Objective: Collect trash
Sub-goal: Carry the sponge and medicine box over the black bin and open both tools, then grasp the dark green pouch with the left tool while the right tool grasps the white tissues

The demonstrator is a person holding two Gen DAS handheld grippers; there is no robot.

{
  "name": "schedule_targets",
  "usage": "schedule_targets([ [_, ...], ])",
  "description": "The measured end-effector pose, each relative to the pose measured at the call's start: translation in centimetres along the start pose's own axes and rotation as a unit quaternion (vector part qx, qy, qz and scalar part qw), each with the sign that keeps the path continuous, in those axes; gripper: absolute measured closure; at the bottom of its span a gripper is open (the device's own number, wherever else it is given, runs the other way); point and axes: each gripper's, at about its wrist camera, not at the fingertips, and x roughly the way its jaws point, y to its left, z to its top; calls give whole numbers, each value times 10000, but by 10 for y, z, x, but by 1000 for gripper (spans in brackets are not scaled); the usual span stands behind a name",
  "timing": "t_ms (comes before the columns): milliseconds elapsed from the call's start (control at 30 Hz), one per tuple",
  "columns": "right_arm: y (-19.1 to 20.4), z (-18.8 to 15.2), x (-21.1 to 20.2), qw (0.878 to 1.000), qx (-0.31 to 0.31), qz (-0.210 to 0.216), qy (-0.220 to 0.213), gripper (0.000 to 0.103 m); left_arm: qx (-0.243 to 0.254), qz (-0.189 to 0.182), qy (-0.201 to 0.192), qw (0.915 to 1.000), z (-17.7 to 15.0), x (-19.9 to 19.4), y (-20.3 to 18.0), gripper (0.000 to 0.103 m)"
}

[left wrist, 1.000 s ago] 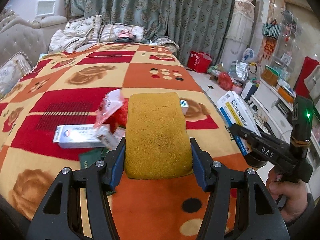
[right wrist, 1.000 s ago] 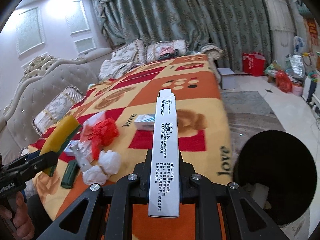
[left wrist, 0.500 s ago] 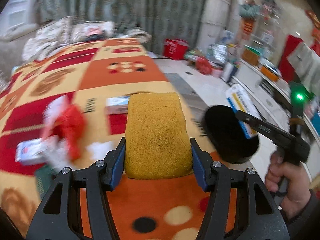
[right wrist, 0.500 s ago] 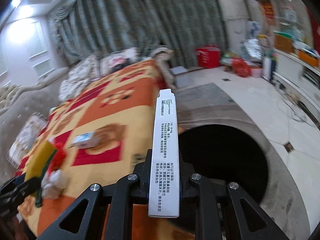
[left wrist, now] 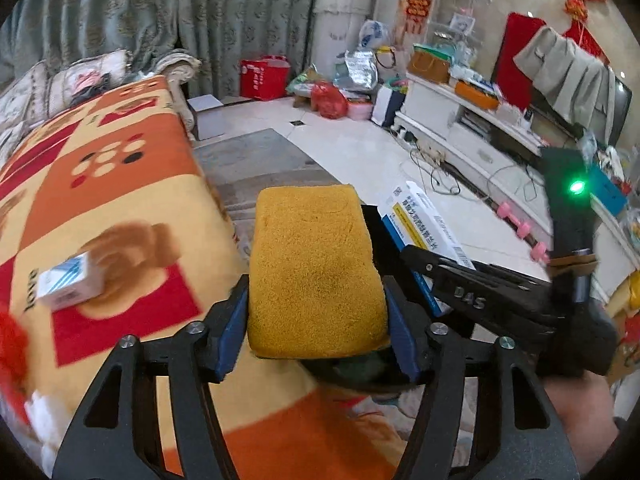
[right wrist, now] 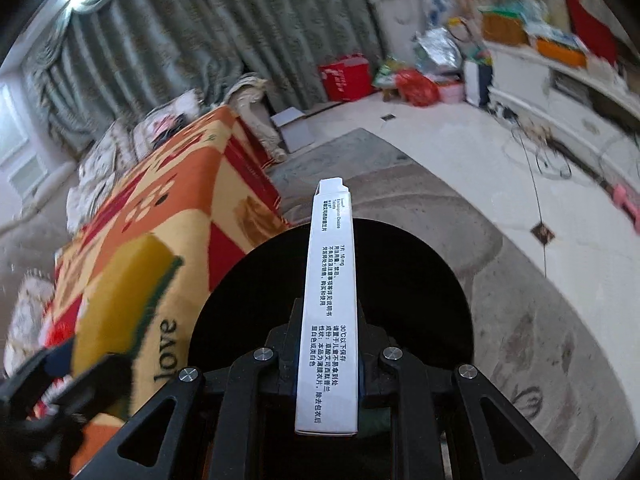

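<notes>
Left wrist view only: one small white-and-blue box lying on the patterned blanket of the bed, red crumpled wrapping and white crumpled paper at the blurred left edge, and the bare hand gripping the right gripper's handle, whose green light is lit.

Right wrist view only: the full round mouth of one black trash bin standing on the floor just beside the bed; the left view shows only slivers of it behind the sponge.

Held items, two:
- One yellow sponge with a dark green underside, between the blue fingers of the left gripper. The fingers have just been parting; a narrow gap shows at the right side, so the sponge sits between them unclamped. It hangs over the bed's edge and the bin's rim.
- One long white medicine carton, printed in black, clamped edge-on in the nearly closed right gripper and jutting forward above the bin's opening.

Pose: both grippers tilt downward side by side, left one over the blanket's edge, right one over the bin.
</notes>
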Motion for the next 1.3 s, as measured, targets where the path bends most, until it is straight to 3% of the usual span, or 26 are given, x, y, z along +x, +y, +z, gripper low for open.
schedule_targets([
  [100,-10,3,2,9994,341,-17,-27,58,0,39,187,9998,-1,15,0,35],
  [367,-4,7,-8,9979,588,33,-256,58,-442,210,142,9987,-25,-8,25,34],
  [567,41,5,-8,9987,189,364,-304,58,-763,486,-182,9957,-57,-70,61,34],
  [700,88,-5,-3,9957,-391,821,-168,58,-1232,806,-398,9883,-92,-123,106,34],
  [800,129,-22,0,9884,-899,1221,-18,57,-1674,1072,-546,9785,-123,-157,143,34],
  [967,197,-69,10,9580,-1387,2402,722,56,-2302,1911,-583,9524,-181,-192,205,34],
  [1033,222,-87,14,9475,-1622,2599,914,56,-2515,1939,-474,9471,-193,-191,221,34],
  [1167,265,-118,23,9326,-2098,2691,1173,54,-2602,1842,-451,9468,-204,-183,233,34],
  [1300,286,-131,31,9289,-2261,2643,1272,54,-2512,1781,-359,9507,-205,-173,230,34],
])
